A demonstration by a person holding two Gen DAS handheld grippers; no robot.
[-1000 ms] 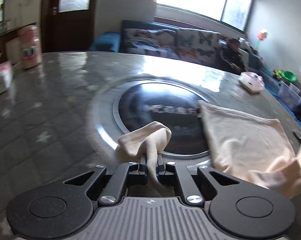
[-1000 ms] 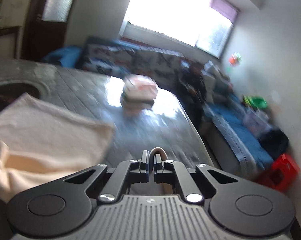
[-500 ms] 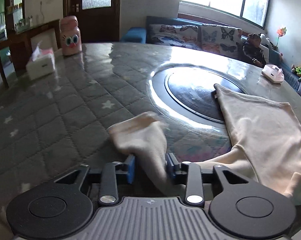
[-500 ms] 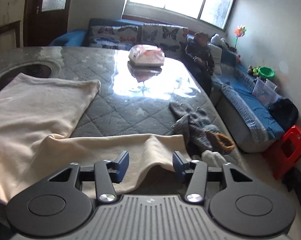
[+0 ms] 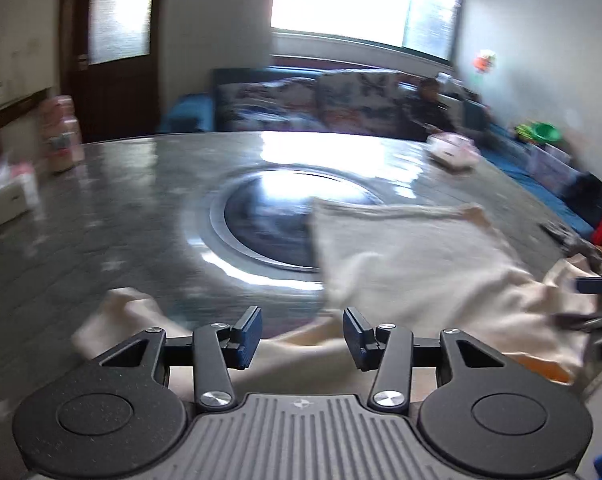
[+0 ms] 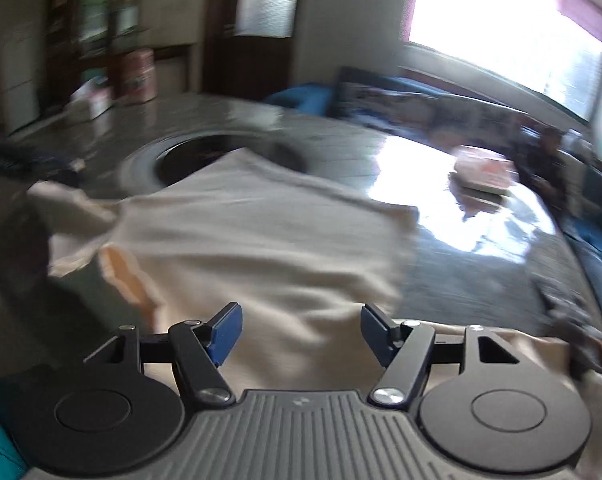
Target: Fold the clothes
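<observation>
The garment (image 5: 421,264), a cream cloth, lies spread on the table (image 5: 133,208), partly over the dark round plate (image 5: 269,224) set in the tabletop. Both views are blurred, so fine detail is lost. The left claw (image 5: 301,336) stands wide open with nothing between its fingers; the cloth's main body lies ahead and to its right, while one loose end (image 5: 117,312) lies just to its left, near its left finger. The right claw (image 6: 299,334) is also wide open and empty, and the garment's broad panel (image 6: 261,240) stretches straight ahead of it and off to its left, with a rumpled edge (image 6: 125,272) ahead and to the left of its left finger. Judging from this, the right claw is nearer the main body and the left claw nearer the loose end, so each would take its own side. Whether the long axis runs across both claws I cannot tell for sure.
</observation>
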